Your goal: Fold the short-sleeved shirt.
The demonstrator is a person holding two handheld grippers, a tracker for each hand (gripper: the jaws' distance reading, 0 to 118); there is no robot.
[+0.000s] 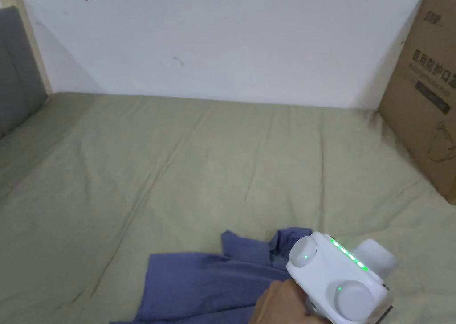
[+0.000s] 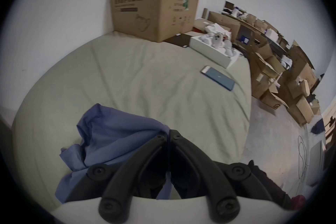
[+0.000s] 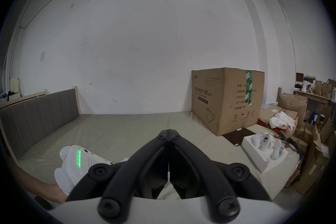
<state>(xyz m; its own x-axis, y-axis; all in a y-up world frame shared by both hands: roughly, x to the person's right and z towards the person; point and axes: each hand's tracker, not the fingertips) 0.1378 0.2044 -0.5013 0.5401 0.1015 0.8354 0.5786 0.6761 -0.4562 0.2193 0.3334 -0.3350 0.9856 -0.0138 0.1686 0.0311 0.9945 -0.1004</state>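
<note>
Beside the shirt [image 2: 112, 129], a cardboard box [image 2: 154, 4] crowds the bed [image 1: 200, 160]

Matt blue cloth shirt [image 2: 116, 129]

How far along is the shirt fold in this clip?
Barely started. Done: nothing; the blue shirt lies crumpled on the bed sheet, no neat fold visible. In hand: the left tool is shut at the shirt's edge, apparently pinching fabric; the right tool is shut with nothing between its jaws. Left: spreading it flat, then all the folds.
</note>
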